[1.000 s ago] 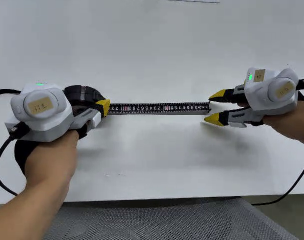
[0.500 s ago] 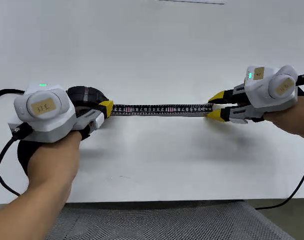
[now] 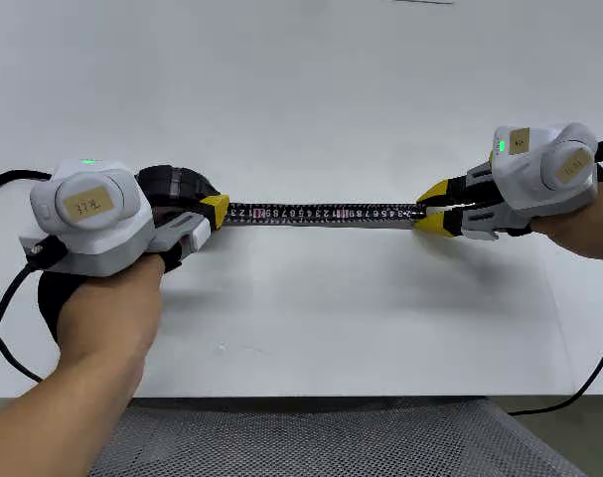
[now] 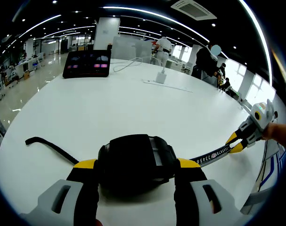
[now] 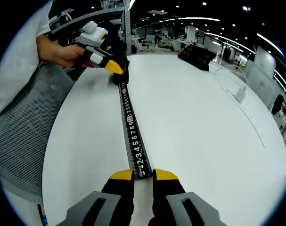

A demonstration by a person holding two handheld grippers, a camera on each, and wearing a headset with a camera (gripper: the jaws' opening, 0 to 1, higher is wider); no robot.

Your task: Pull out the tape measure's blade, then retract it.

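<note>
Black tape measure (image 4: 135,157), blade (image 3: 321,213) pulled well out over the white bench (image 3: 311,99).
Clamped by its sides between the left tongs (image 4: 136,164), low over the bench's left part. Dark blade, printed with white numerals and red marks, stretched straight and face-up toward the right, tip pinched in the right tongs (image 5: 143,175).

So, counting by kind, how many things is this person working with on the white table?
2 grippers: left gripper, right gripper
1 tape measure
Total: 3
</note>
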